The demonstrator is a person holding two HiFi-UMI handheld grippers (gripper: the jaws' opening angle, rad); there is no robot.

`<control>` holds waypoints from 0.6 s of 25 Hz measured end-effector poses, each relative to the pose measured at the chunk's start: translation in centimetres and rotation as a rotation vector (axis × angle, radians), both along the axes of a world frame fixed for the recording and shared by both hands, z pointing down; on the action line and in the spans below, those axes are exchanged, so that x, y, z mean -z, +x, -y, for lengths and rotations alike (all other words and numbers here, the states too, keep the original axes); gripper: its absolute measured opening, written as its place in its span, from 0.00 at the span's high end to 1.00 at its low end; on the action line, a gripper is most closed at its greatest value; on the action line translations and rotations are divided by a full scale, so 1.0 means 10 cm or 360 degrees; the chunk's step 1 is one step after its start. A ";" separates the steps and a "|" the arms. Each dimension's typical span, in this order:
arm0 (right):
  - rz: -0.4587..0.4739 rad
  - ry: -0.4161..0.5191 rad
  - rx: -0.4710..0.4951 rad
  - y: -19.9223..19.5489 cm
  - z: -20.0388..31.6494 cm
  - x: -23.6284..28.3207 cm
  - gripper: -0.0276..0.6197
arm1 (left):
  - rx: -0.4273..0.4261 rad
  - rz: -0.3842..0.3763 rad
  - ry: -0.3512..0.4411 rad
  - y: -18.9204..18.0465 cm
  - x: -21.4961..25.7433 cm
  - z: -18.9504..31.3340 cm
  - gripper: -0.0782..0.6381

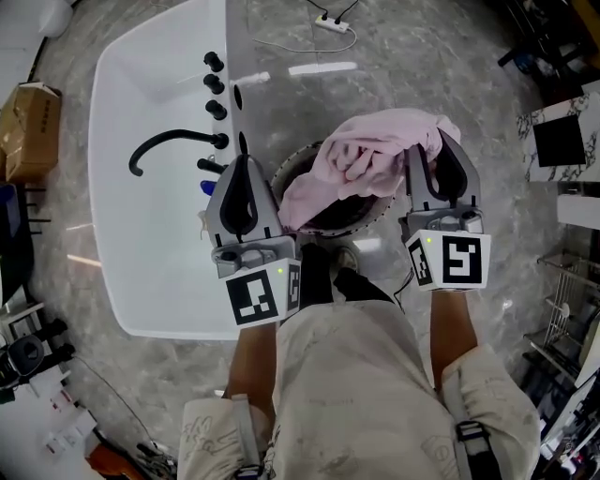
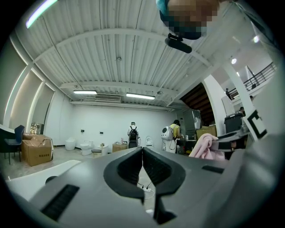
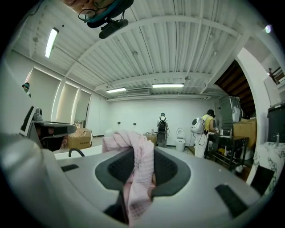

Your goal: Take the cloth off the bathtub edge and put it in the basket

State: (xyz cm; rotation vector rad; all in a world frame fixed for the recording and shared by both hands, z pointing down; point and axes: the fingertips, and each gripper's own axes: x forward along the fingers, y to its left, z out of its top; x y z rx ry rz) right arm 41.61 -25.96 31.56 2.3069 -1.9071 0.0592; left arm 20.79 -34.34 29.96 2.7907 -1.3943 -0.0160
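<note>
A pink cloth [image 1: 366, 159] hangs in a bunch over a dark round basket [image 1: 330, 223] on the marble floor, beside the white bathtub [image 1: 141, 234]. My right gripper [image 1: 437, 141] is at the cloth's right end and is shut on it. In the right gripper view a fold of the cloth [image 3: 133, 151] runs down between the pads of the right gripper [image 3: 140, 156]. My left gripper [image 1: 242, 159] hovers by the tub's edge, left of the basket. Its jaws meet at the tips with nothing between them in the left gripper view [image 2: 142, 151], where the cloth [image 2: 202, 147] shows at the right.
A black faucet [image 1: 173, 145] and black knobs [image 1: 215, 84] sit on the tub's rim. A cardboard box [image 1: 28, 131] stands at far left, and a power strip [image 1: 333, 25] lies on the floor behind. The person's feet [image 1: 342, 267] stand right before the basket.
</note>
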 end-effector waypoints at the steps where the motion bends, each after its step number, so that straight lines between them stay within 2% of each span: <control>1: 0.0009 -0.0027 0.0011 -0.04 0.02 -0.08 0.80 | 0.0000 -0.0002 0.0002 -0.01 -0.03 0.02 0.89; 15: 0.0174 -0.0450 0.0134 -0.51 0.23 -1.49 0.80 | 0.0016 -0.0017 0.0012 -0.15 -0.40 0.17 0.89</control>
